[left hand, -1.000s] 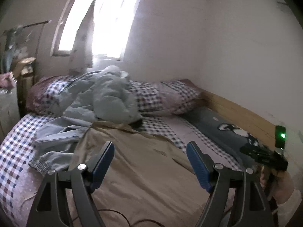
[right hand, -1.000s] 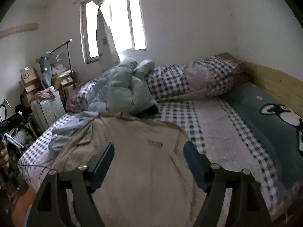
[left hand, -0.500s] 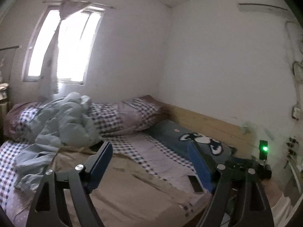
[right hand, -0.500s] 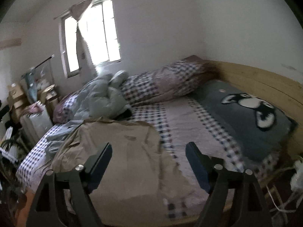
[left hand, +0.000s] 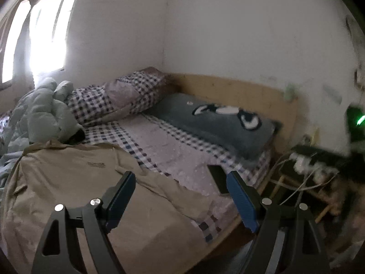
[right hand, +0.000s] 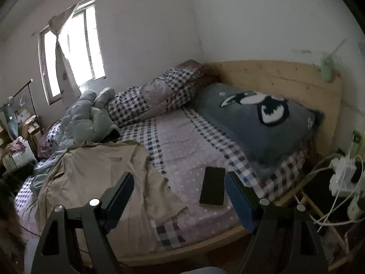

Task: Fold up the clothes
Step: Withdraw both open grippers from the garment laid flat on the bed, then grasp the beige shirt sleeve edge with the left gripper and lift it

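Note:
A beige shirt lies spread flat on the near left part of the bed, one sleeve reaching right toward a black phone. My left gripper hangs open above the shirt's right sleeve, nothing between its blue pads. My right gripper is also open and empty, above the sleeve end and the phone. A crumpled pale blue jacket is piled behind the shirt. Part of the other gripper with a green light shows at the right edge of the left wrist view.
The bed has a checked sheet, a checked duvet roll, a grey cartoon pillow and a wooden headboard. A side stand with power strips and cables is right of the bed. Boxes and a clothes rack stand far left.
Both views have swung right across the bed: the shirt slid toward the left, and the pillow, headboard, phone and cable stand came into view. Both grippers stayed open.

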Available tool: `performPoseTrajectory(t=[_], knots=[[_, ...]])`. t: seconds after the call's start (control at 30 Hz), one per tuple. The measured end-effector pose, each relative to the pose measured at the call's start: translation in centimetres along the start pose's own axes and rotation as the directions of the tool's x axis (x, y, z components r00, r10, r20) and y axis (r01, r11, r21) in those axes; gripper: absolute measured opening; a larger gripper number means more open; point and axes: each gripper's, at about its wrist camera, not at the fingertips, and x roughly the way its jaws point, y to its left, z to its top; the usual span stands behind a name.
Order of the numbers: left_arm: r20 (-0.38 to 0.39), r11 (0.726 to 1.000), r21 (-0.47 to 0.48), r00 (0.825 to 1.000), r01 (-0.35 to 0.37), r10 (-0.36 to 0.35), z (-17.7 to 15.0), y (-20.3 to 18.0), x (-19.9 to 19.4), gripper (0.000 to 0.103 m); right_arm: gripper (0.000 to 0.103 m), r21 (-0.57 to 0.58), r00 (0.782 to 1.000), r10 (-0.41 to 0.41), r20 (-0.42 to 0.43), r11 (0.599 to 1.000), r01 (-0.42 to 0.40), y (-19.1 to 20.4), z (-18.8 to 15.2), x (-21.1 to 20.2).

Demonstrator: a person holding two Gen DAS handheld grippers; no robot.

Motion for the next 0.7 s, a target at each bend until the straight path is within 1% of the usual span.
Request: performPoseTrajectory(t=[0.1, 0.2, 0.27, 0.33, 0.47, 0.6, 0.7], knots=[[-0.056, 0.998, 0.011, 0.997, -0.056, 0.056, -1.8, -1.8, 4.8, 0.085, 0.085, -0.001, 1.0, -0.013, -0.003, 1.0, 0.013, -1.2, -0.9, 0.1], [-0.14, 0.994, 0.01, 0.984, -0.107, 0.107, -3.4, -3.0, 9.7, 0.085, 0.085, -0.002, 0.999, -0.032, -0.011, 0.999, 0.032, -2.4, -1.6, 0.6], [-0.173, 0.992, 0.029, 0.977, -0.123, 0.126, -4.7, -3.9, 12.3, 0.085, 0.085, -0.002, 0.998, -0.05, -0.026, 0.999, 0.05, -3.0, -2.2, 1.3], [-0.187, 0.989, 0.071, 0.972, -0.128, 0.14, -5.7, -5.1, 14.5, 0.085, 0.085, 0.004, 0.998, -0.055, -0.04, 0.998, 0.055, -3.8, -2.6, 2.0], [-0.203, 0.98, 0.164, 0.968, -0.115, 0.148, -7.3, -7.5, 18.3, 0.085, 0.085, 0.028, 0.997, -0.056, -0.056, 0.998, 0.057, -5.2, -3.3, 3.2], [-0.22, 0.966, 0.236, 0.963, -0.103, 0.156, -8.4, -9.5, 21.4, 0.085, 0.085, 0.043, 0.996, -0.054, -0.073, 0.997, 0.057, -6.3, -4.0, 4.2], [-0.229, 0.955, 0.277, 0.958, -0.108, 0.175, -8.9, -10.4, 23.1, 0.085, 0.085, 0.054, 0.995, -0.055, -0.087, 0.997, 0.06, -7.0, -4.6, 4.8]])
